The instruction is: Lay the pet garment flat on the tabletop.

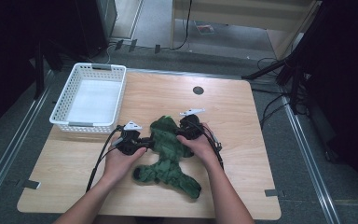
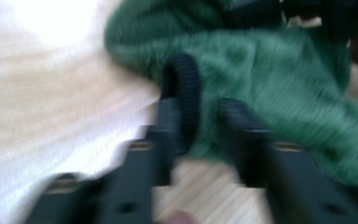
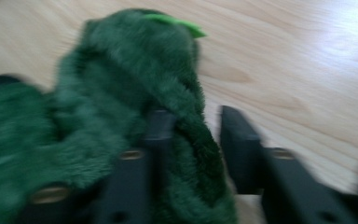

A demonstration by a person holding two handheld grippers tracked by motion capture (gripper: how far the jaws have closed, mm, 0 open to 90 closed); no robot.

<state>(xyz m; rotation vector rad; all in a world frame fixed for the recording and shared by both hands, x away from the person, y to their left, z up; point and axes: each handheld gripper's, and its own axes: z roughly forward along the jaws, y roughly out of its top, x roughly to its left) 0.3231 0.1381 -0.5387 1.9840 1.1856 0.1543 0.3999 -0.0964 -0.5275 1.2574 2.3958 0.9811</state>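
A fuzzy dark green garment (image 1: 168,151) lies crumpled in the middle of the wooden table (image 1: 65,172). It has a black ribbed cuff (image 2: 185,86) and a bright green tag (image 3: 177,21). My left gripper (image 1: 144,142) is at the garment's left edge. In the left gripper view, its jaws (image 2: 203,116) stand narrow on green fabric (image 2: 270,79) right beside the cuff. My right gripper (image 1: 184,133) is at the garment's upper right. Its jaws (image 3: 191,126) pinch a thick fold of the green pile (image 3: 121,79). Both gripper views are blurred.
A white slotted basket (image 1: 88,124) stands at the table's back left corner. A round black grommet (image 1: 198,90) sits in the tabletop behind the garment. Bare wood lies to the right and along the front edge. Cables trail from both grippers.
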